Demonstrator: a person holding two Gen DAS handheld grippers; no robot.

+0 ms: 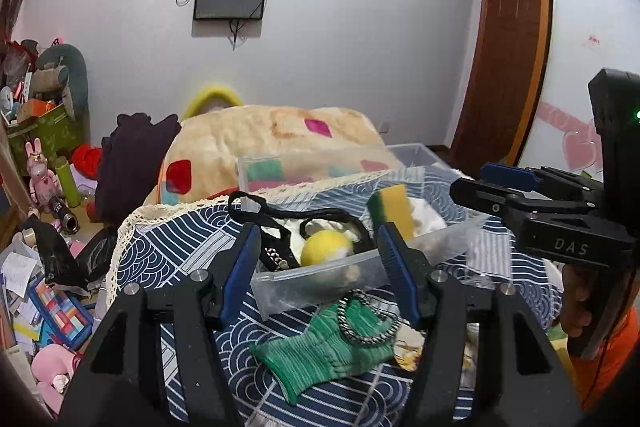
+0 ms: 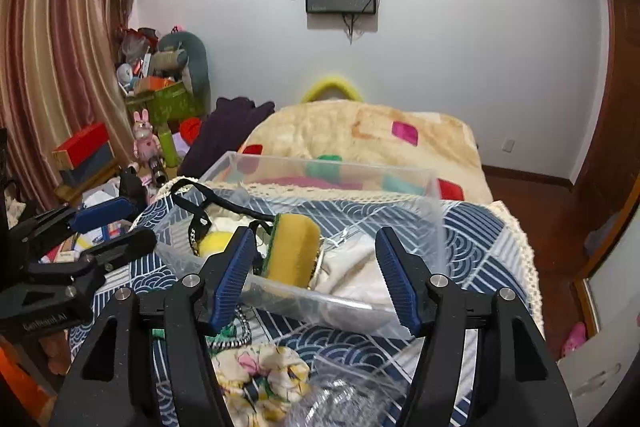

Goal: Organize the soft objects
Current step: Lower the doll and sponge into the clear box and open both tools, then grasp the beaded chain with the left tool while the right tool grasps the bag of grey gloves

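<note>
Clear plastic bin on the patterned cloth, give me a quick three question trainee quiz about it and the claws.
1. True or false: the yellow ball lies inside the clear bin.
2. Which item lies outside the bin on the cloth: A the yellow-green sponge, B the green knit piece, C the ball?
3. Fill in: both the left claw and the right claw are ____ and hold nothing.

Key: 1 true; 2 B; 3 open.
</note>
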